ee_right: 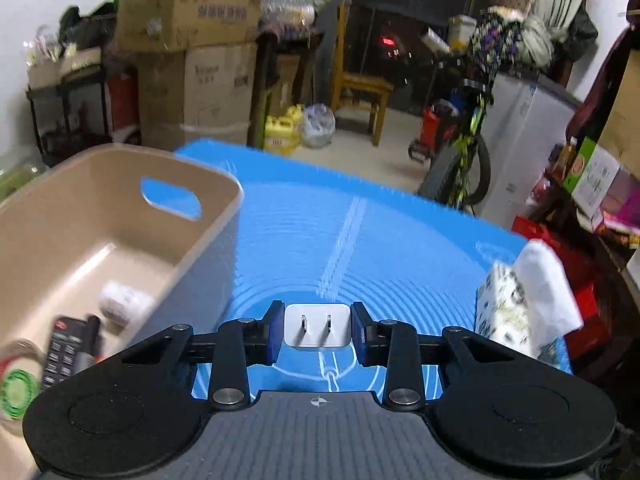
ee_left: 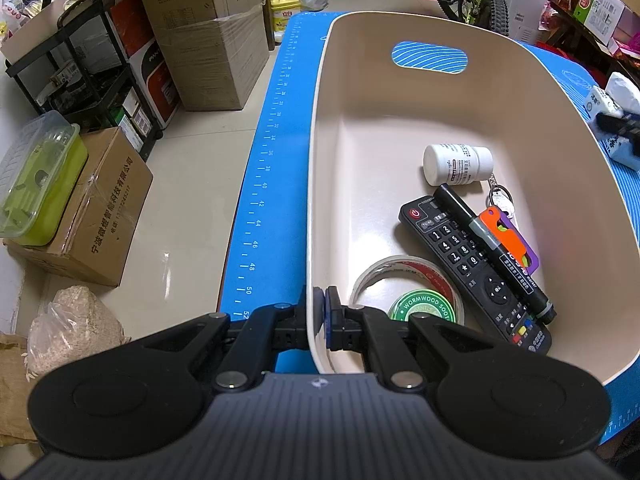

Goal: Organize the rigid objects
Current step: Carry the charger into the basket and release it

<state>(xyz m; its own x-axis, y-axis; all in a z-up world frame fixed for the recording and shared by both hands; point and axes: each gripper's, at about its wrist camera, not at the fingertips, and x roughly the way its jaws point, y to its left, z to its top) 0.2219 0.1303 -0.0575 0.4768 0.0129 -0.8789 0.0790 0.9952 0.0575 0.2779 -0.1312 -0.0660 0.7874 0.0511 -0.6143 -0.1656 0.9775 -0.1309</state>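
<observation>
Left gripper (ee_left: 323,316) was clamped on the near wall of the beige bin (ee_left: 400,92). Right gripper (ee_right: 317,330) pinched a white 2-prong charger (ee_right: 316,330) above the blue mat (ee_right: 380,240), the bin lying at its 10 o'clock. Inside the bin: tape roll (ee_left: 404,280), remote (ee_left: 468,264), marker (ee_left: 492,248), pill bottle (ee_left: 456,164) farthest.

Your white two-prong charger plug (ee_right: 316,330) sits prongs-forward, clamped above the blue mat, right of the beige bin (ee_left: 520,92). Inside that bin you have a white pill bottle (ee_left: 456,163) on its side, a black remote (ee_left: 474,272), a black marker (ee_left: 496,252) across it, a tape roll (ee_left: 400,276), a green tin (ee_left: 422,312) and an orange-purple keychain (ee_left: 508,232).
</observation>
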